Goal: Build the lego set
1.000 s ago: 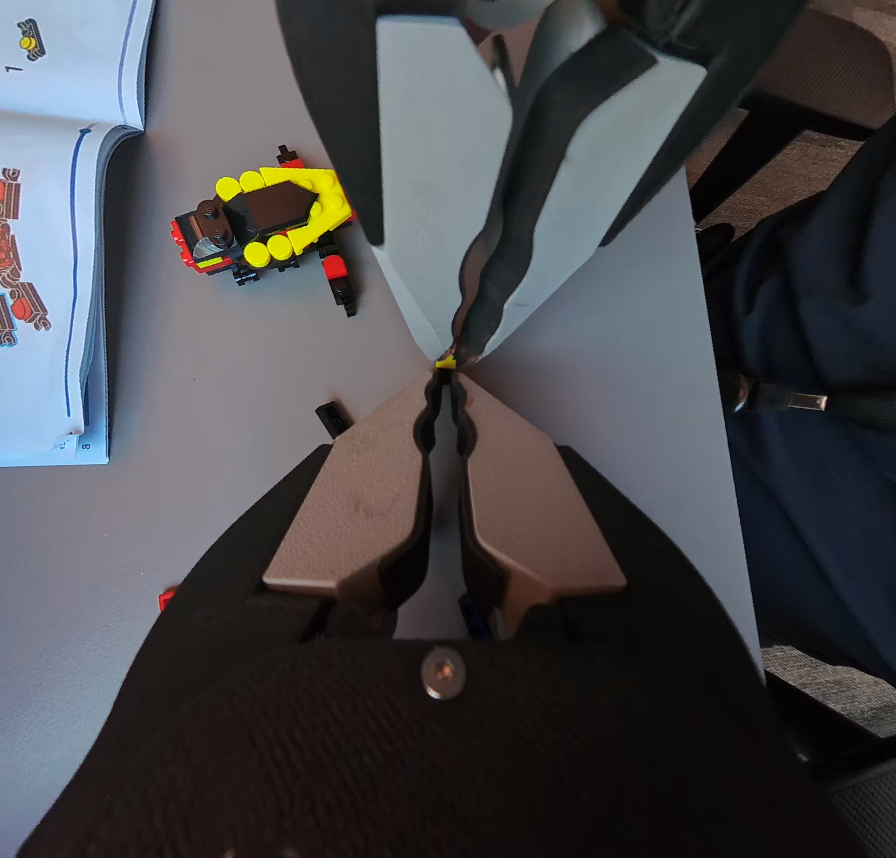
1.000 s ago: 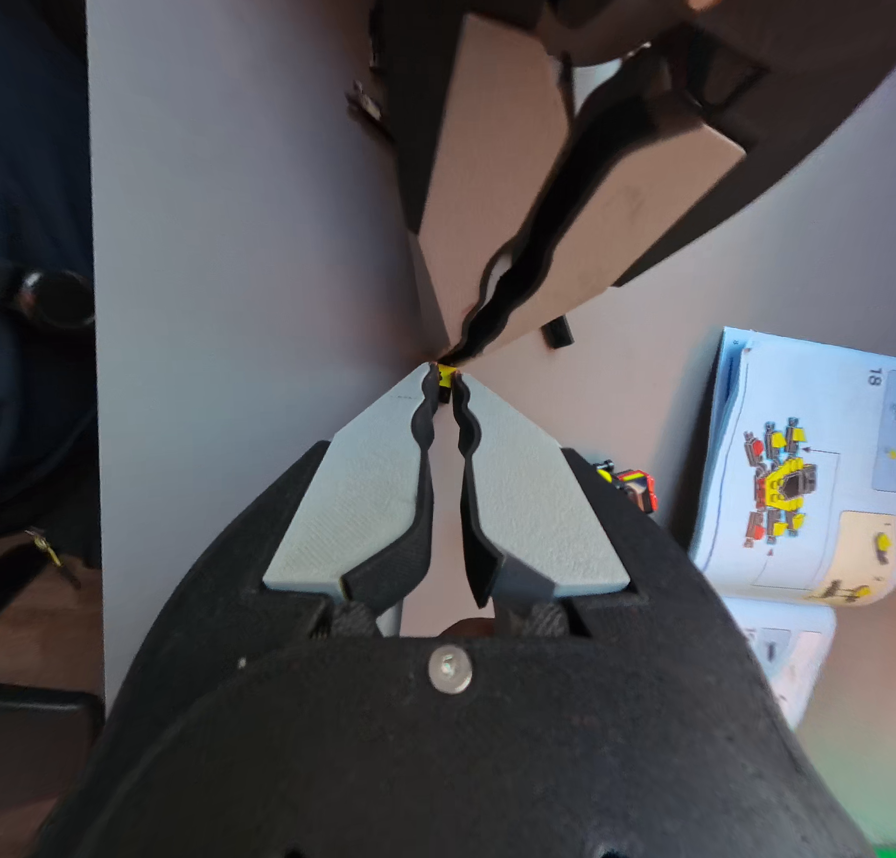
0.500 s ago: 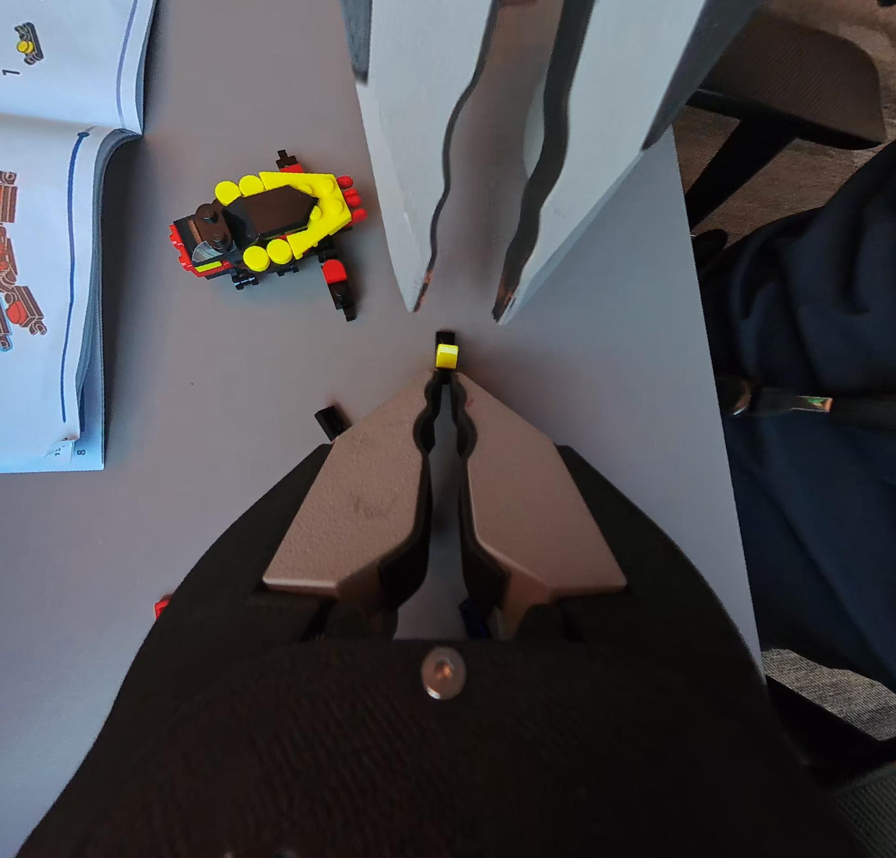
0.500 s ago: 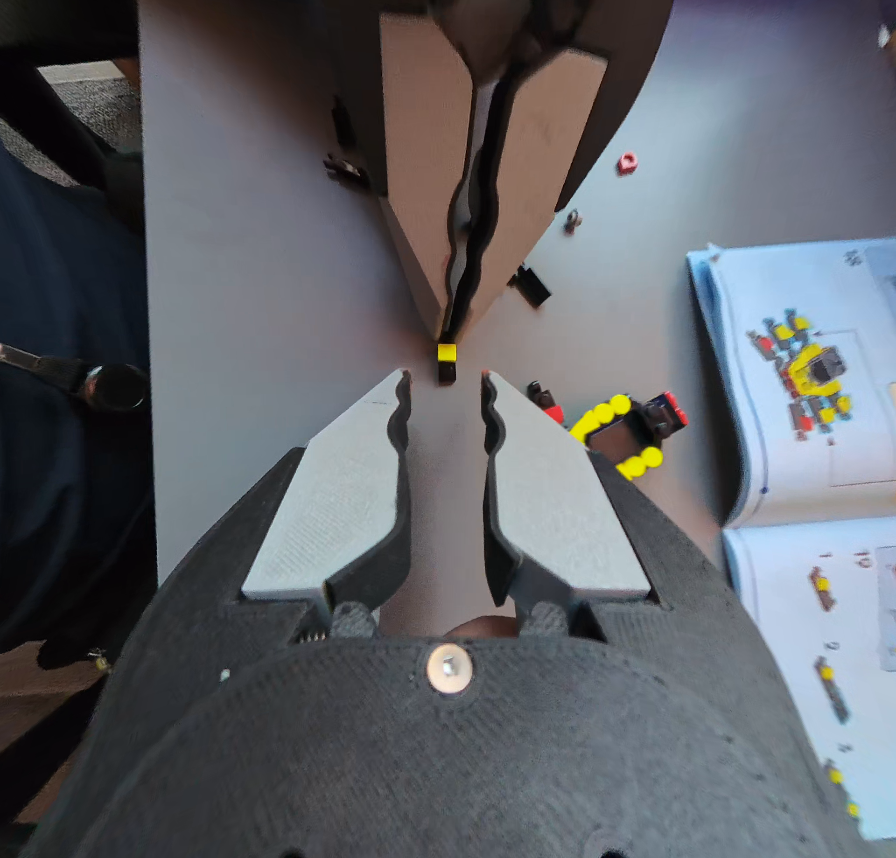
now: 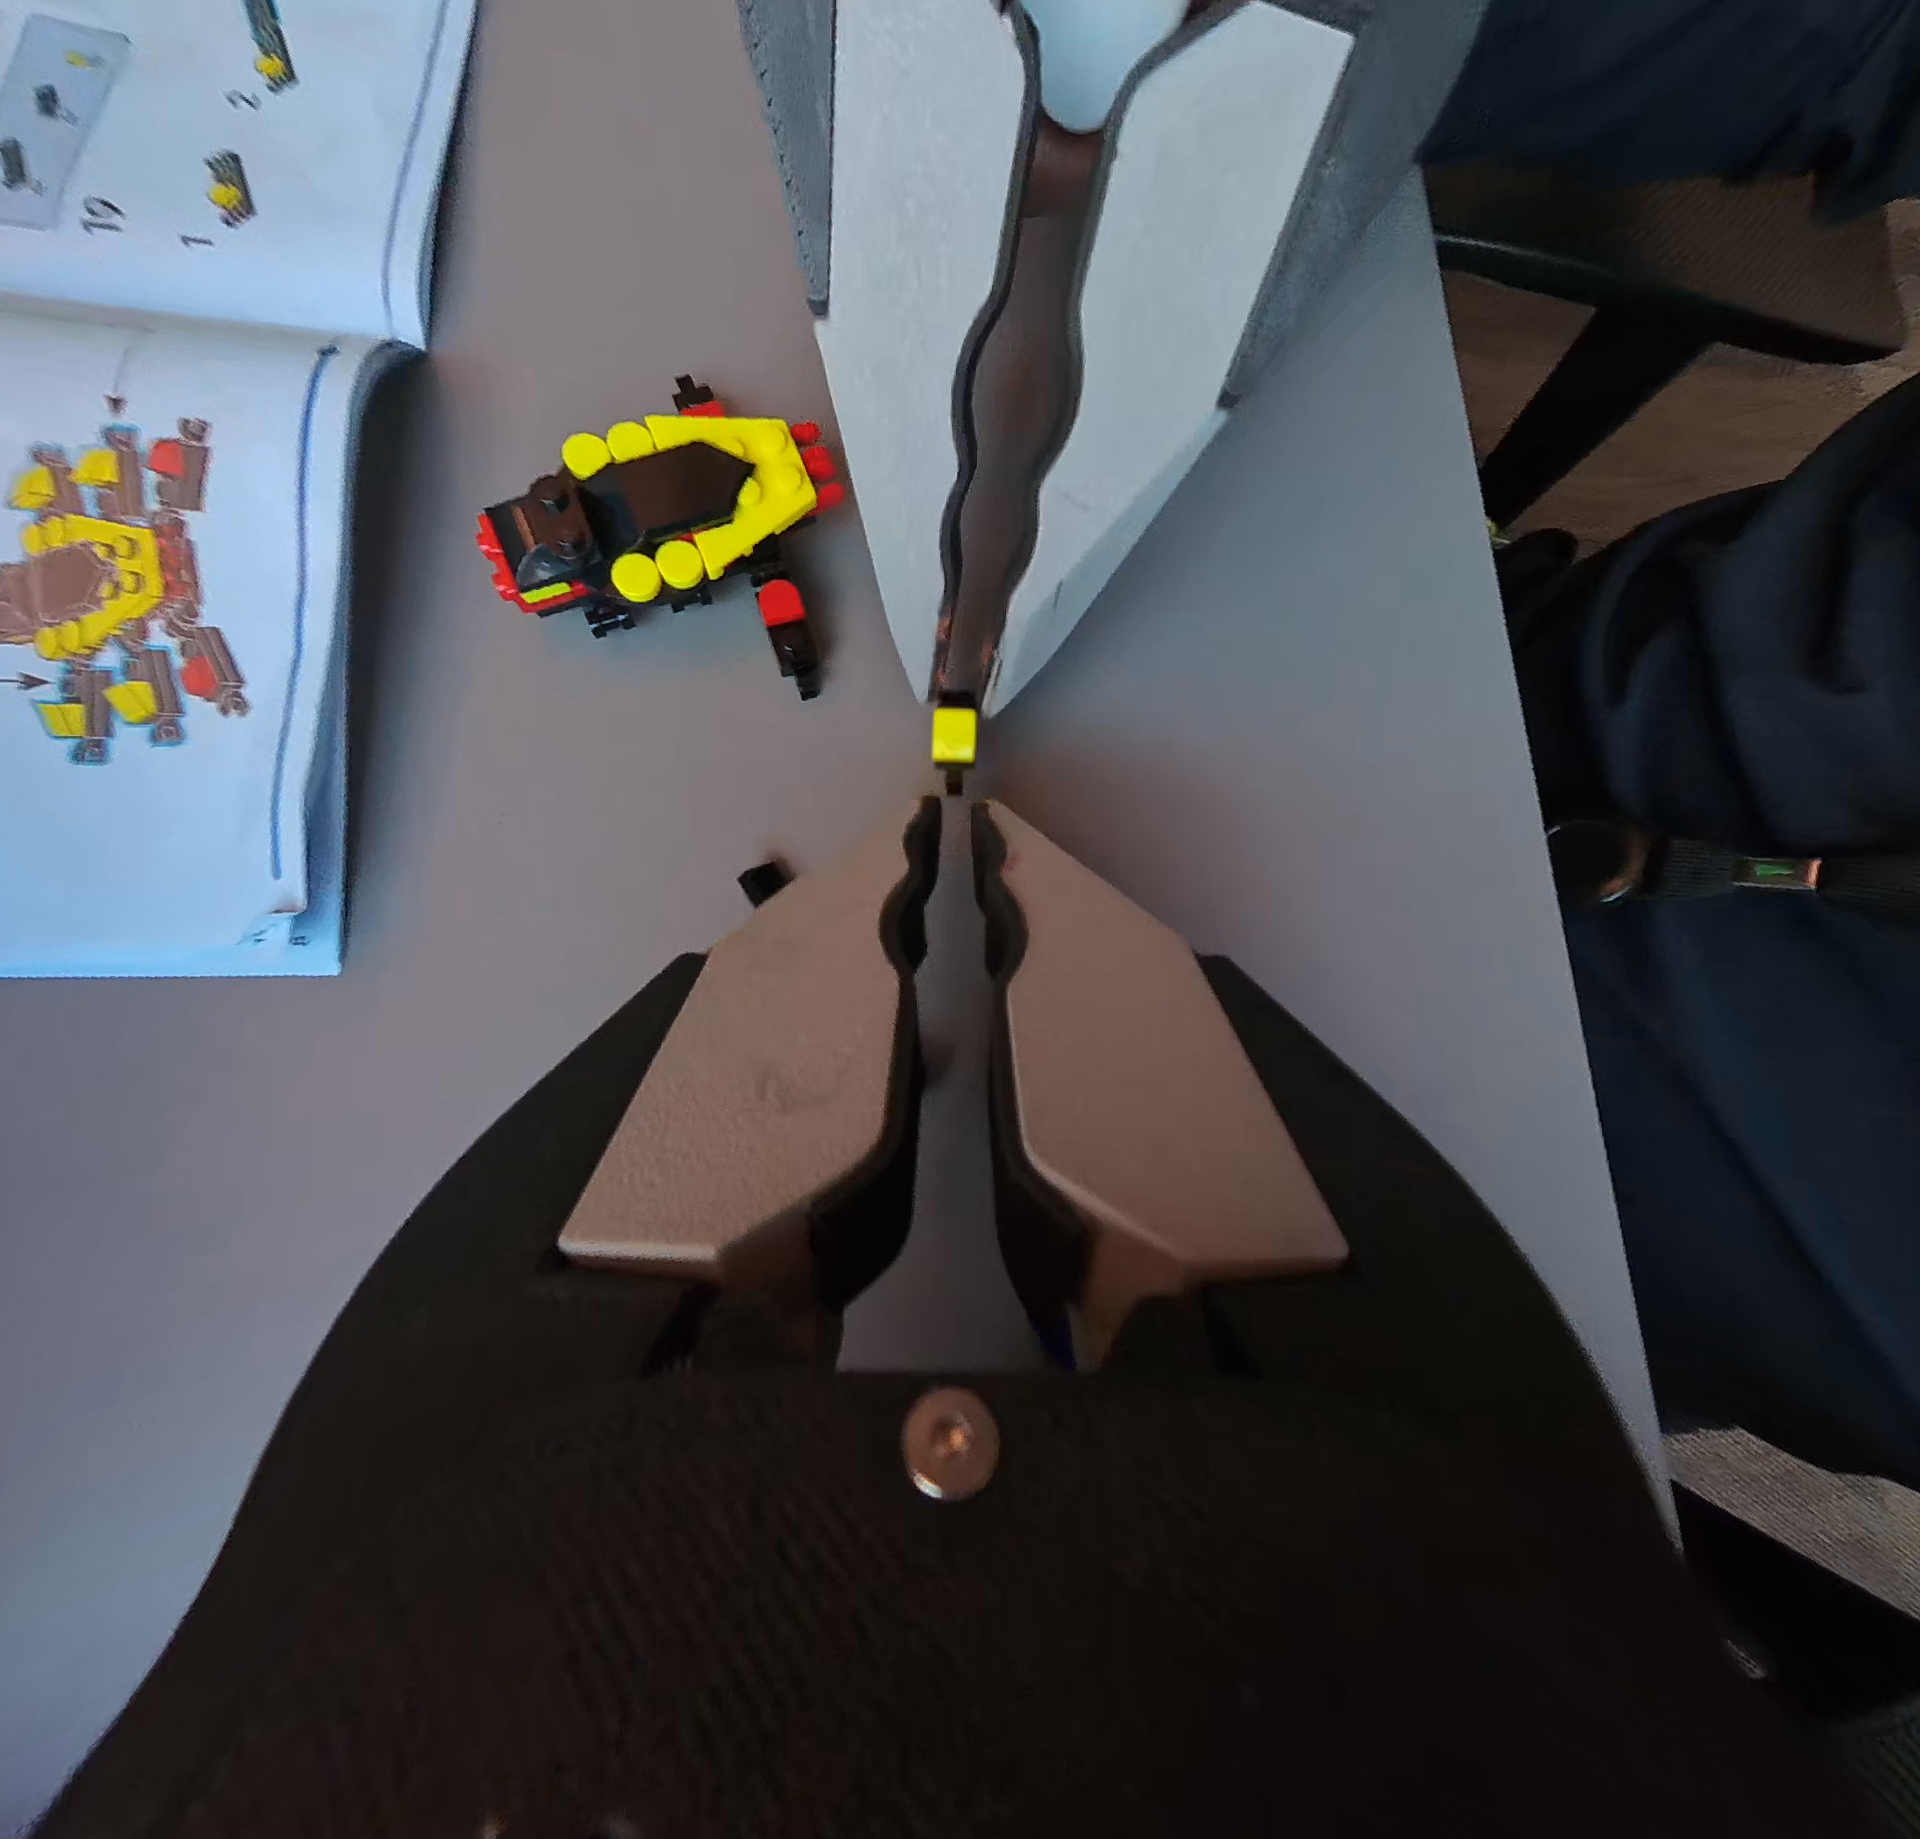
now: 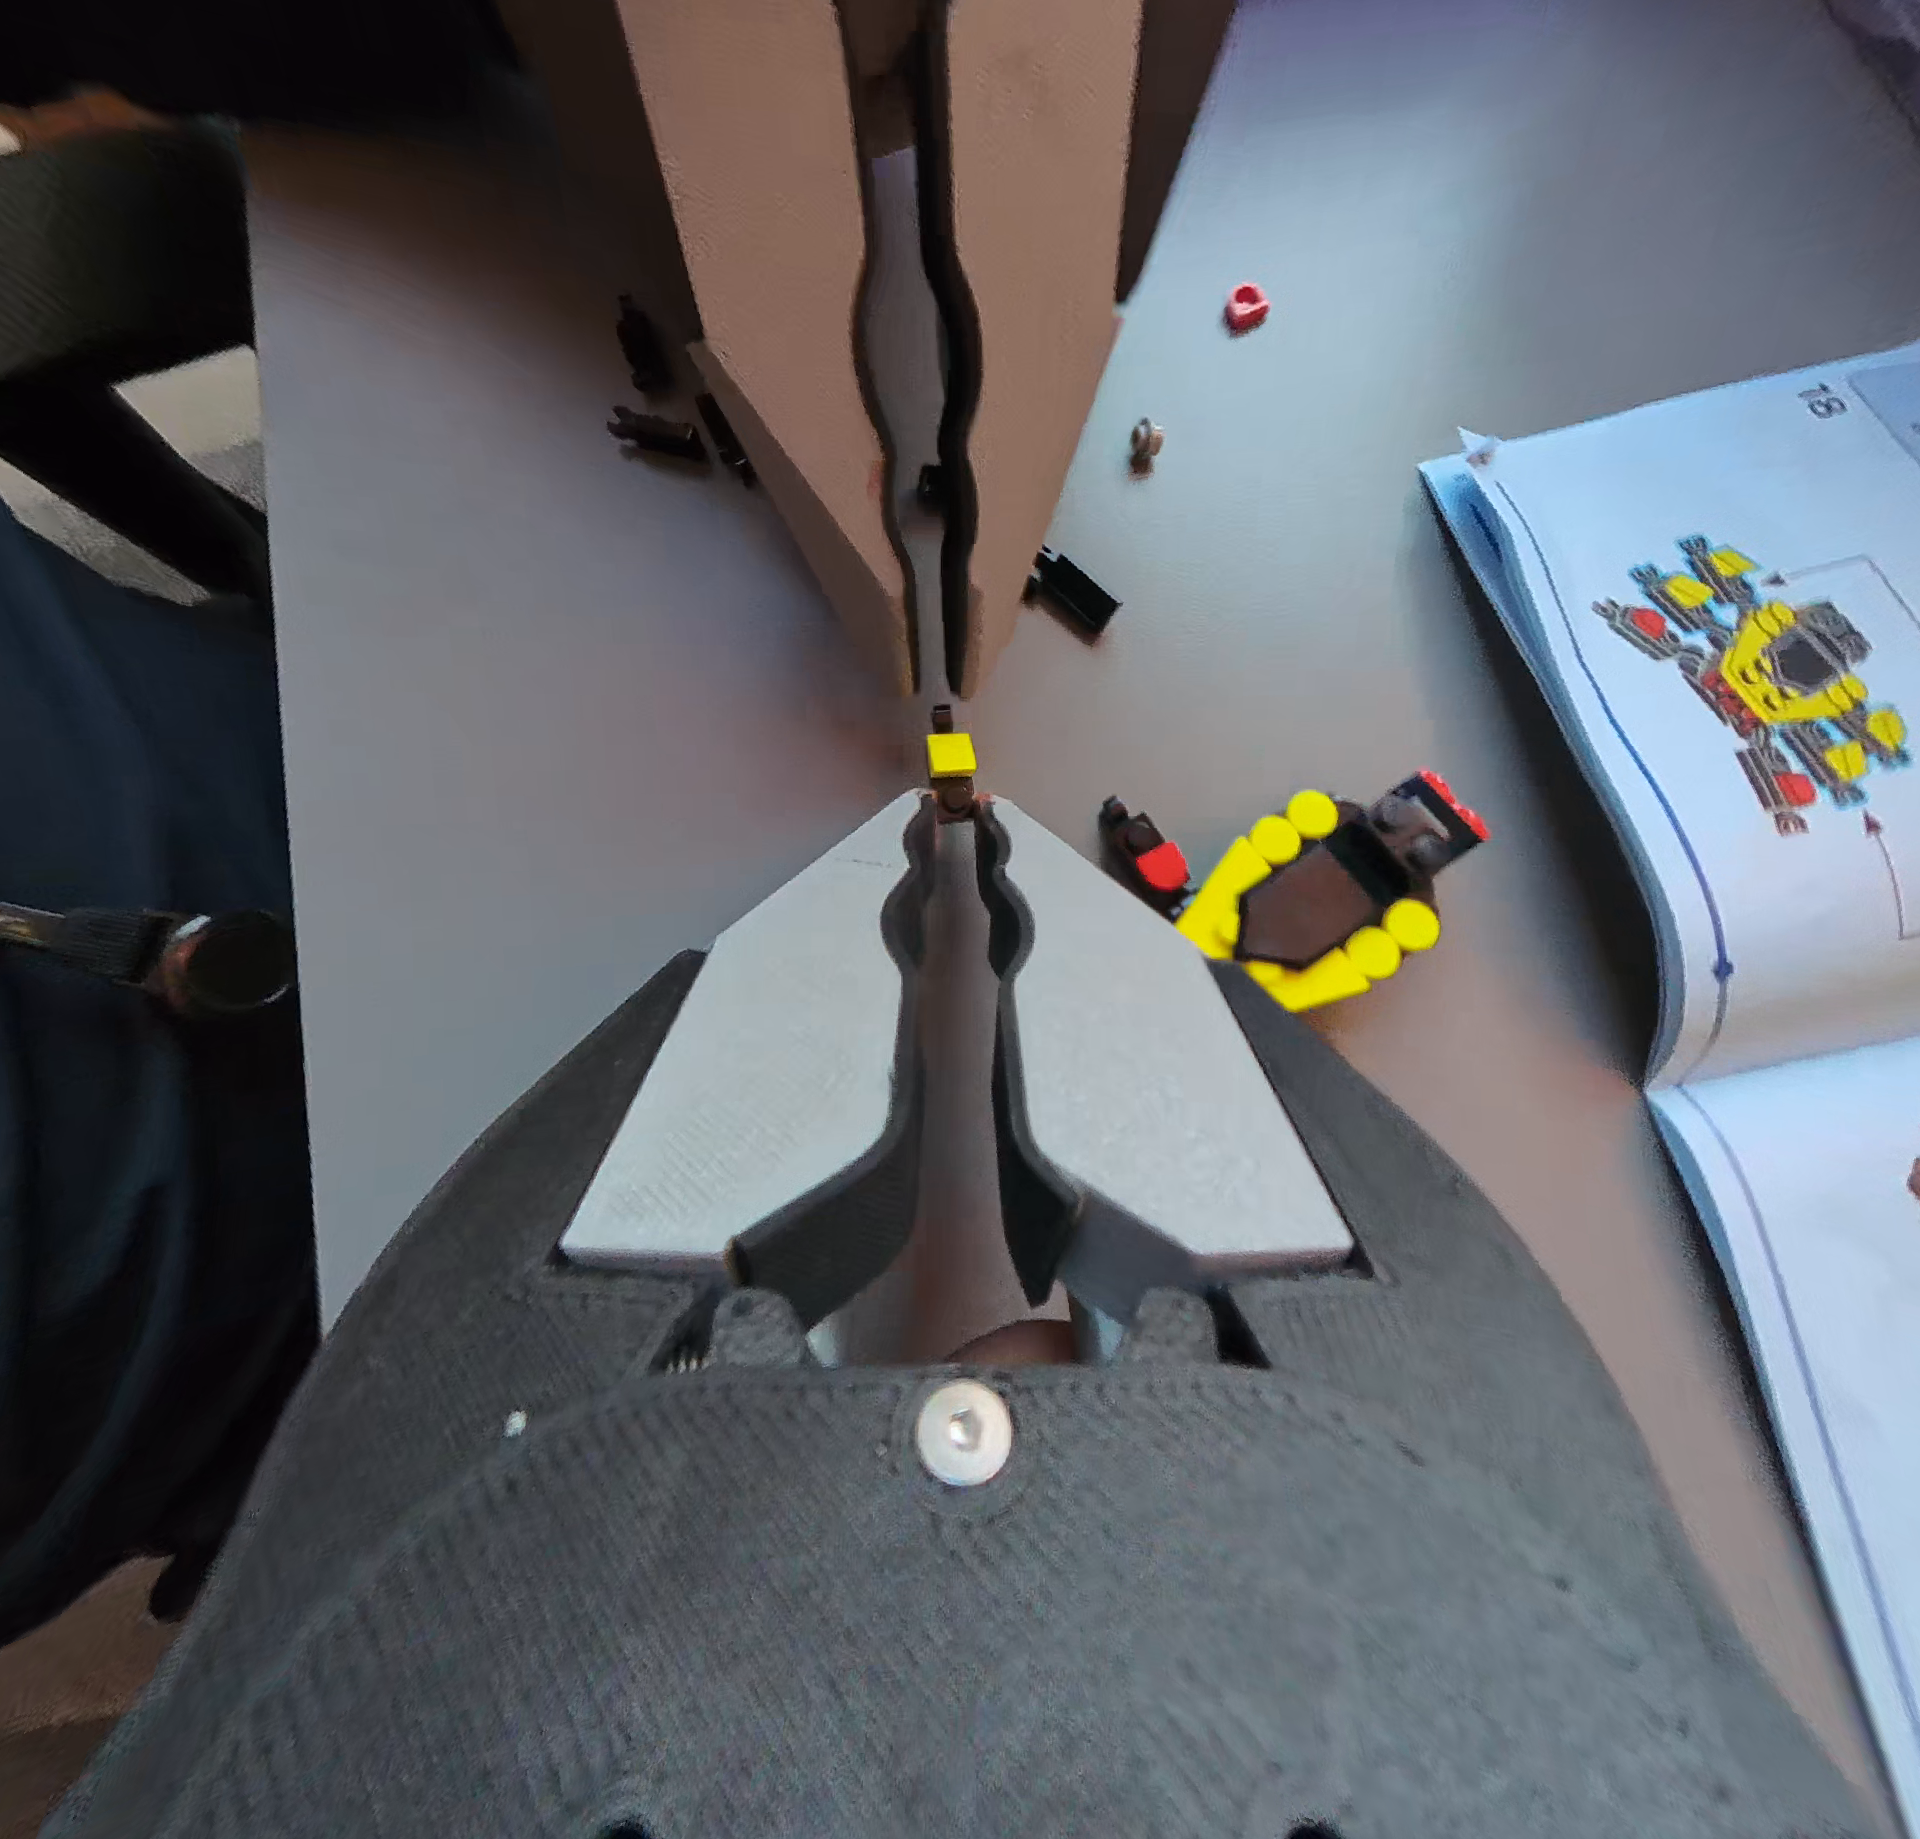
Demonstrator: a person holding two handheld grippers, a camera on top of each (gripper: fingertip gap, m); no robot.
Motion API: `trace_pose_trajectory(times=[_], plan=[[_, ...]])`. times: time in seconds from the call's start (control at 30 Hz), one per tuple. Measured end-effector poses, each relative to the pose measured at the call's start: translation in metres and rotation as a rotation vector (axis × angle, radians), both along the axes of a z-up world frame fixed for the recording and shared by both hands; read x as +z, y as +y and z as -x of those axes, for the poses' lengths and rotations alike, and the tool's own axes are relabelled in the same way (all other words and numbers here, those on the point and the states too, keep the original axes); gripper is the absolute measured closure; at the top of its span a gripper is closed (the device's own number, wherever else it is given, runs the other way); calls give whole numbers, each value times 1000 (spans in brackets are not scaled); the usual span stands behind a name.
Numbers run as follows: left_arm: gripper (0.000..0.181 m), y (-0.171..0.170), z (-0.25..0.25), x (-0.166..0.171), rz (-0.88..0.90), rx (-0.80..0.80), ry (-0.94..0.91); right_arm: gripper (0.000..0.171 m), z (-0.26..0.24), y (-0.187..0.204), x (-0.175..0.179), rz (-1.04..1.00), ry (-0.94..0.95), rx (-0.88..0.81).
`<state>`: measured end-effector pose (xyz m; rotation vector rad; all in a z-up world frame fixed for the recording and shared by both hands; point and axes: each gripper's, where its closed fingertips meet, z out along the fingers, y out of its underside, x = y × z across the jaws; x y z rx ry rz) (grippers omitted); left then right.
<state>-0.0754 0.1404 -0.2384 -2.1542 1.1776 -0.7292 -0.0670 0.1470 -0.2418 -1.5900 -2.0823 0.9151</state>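
Small yellow-and-black piece (image 5: 953, 735) passing between 2 grippers at mid-frame, above the grey table (image 5: 582, 1114).

In the right wrist view the right gripper (image 6: 951, 802) has its jaws nearly closed, pinching the piece's dark lower end; in the left wrist view the left gripper (image 5: 954, 802) sits just below the piece with jaws a narrow slit apart, gripping nothing, though whether its tips touch the piece I cannot tell. The partly built yellow, black and red model (image 5: 665, 532) lies left of centre, with 1 leg showing; the open instruction booklet (image 5: 156, 646) at the left edge pictures several more. A loose black piece (image 5: 764, 880) lies near the left gripper, and the right wrist view shows more black pieces (image 6: 665, 418) and a red piece (image 6: 1245, 308) in its upper half. By my judgement the body is done and limbs remain.
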Motion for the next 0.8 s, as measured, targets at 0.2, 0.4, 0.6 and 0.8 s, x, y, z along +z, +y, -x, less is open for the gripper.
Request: trace_pose_trajectory(times=[0.2,0.4,0.6,0.8], plan=[[170,7,6,6,-48,32,4,167,-13,9,8,43,64,-46],[171,13,10,4,-85,68,53,167,-17,3,18,-32,232,30],[181,18,8,20,-108,109,-41,168,-13,23,39,-211,424,-32],[175,24,7,20,-126,149,-37,167,-13,45,49,-298,476,-153]])
